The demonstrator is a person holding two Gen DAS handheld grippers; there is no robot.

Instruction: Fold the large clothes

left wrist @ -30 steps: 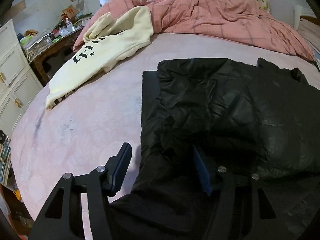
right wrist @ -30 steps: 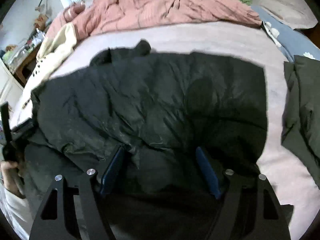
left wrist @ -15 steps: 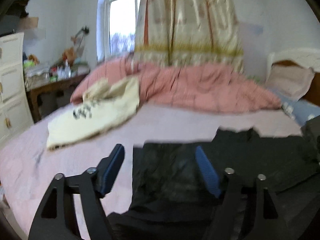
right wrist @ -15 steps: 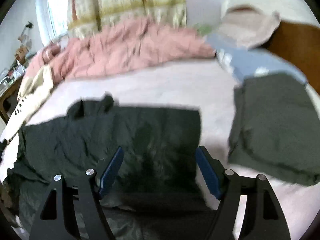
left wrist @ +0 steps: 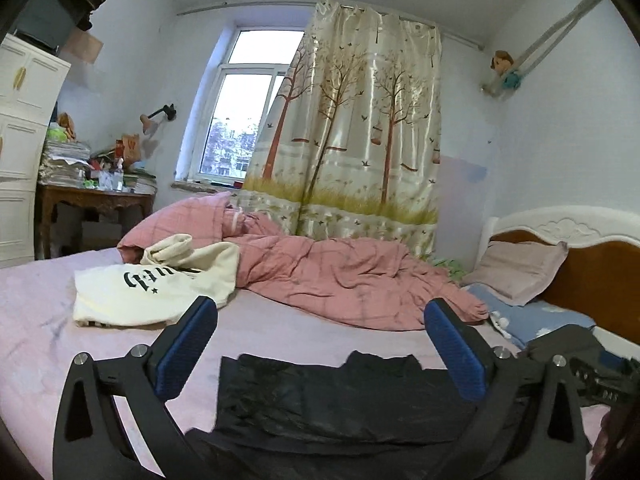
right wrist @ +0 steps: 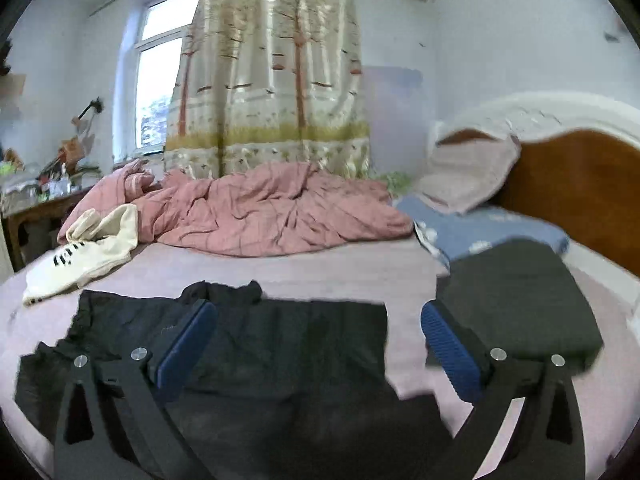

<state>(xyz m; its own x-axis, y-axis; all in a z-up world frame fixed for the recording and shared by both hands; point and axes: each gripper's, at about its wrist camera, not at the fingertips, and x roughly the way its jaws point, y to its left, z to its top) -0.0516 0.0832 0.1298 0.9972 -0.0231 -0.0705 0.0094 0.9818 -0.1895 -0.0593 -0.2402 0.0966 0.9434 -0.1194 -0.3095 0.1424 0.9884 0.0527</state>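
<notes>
Grippers part over a bed – left gripper [left wrist: 320, 344] and right gripper [right wrist: 318, 338] both opening wide, holding nothing, black jacket [right wrist: 248, 360] lying folded beneath their fingers – slippery layers may slide apart

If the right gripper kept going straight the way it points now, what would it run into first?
Probably the black garment lying on the bed: the right gripper, its jaws opening with nothing between them, tilts slightly down over it. Depth is unclear; a flatter line could reach the pink quilt instead.
</notes>
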